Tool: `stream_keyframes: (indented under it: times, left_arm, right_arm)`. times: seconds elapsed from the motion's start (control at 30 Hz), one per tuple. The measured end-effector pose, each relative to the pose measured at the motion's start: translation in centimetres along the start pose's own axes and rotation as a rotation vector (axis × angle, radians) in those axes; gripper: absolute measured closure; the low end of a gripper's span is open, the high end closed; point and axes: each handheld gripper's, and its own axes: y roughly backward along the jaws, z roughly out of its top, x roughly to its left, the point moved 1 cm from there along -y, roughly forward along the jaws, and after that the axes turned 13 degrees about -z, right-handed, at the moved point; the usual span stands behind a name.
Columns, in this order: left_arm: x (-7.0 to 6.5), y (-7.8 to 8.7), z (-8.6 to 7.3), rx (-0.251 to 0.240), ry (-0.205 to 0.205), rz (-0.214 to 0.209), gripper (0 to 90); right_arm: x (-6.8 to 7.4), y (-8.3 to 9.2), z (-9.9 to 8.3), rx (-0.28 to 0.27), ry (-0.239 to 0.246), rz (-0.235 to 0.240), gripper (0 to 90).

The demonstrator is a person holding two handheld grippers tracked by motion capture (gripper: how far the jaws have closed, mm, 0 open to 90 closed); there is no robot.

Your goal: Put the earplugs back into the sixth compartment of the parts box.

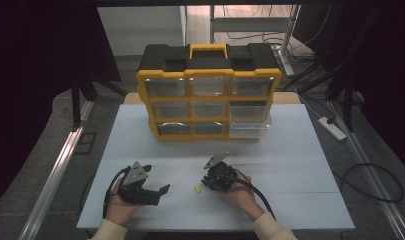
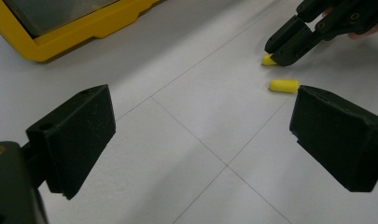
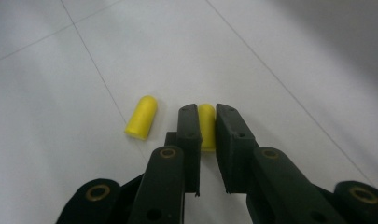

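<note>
Left tongs [image 2: 200, 140] wide open, right tongs [image 3: 206, 122] pinching yellow plug [image 3: 206, 126], white table [image 1: 300, 160], dark curtains [image 1: 40, 50].

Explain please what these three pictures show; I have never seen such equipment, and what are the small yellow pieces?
A person holds hand-operated tongs in each hand. One camera looks down from above; the others ride on each tool. On the white table stands a yellow-and-black plastic drawer organizer, its lower right drawer pulled out. The right tongs are closed on a small yellow foam plug; a second yellow plug lies loose beside it. The left tongs are open and hold nothing.
</note>
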Motion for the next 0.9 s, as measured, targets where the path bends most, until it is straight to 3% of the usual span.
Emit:
stream_keyframes:
  times: [0.37, 0.63, 0.9]
  left_arm:
    - [0.1, -0.1, 0.0, -0.002, 0.005, -0.005, 6.8]
    - [0.1, 0.0, 0.0, -0.004, 0.006, -0.006, 6.9]
    - [0.2, 0.1, 0.0, -0.008, 0.008, -0.005, 6.9]
  right_arm:
    - [-0.8, 2.1, 0.2, -0.11, -0.053, -0.011, 80.2]
    - [-1.2, 3.7, 0.4, -0.176, -0.065, -0.012, 80.1]
    - [-1.9, 5.6, 0.3, -0.259, -0.119, 0.001, 80.3]
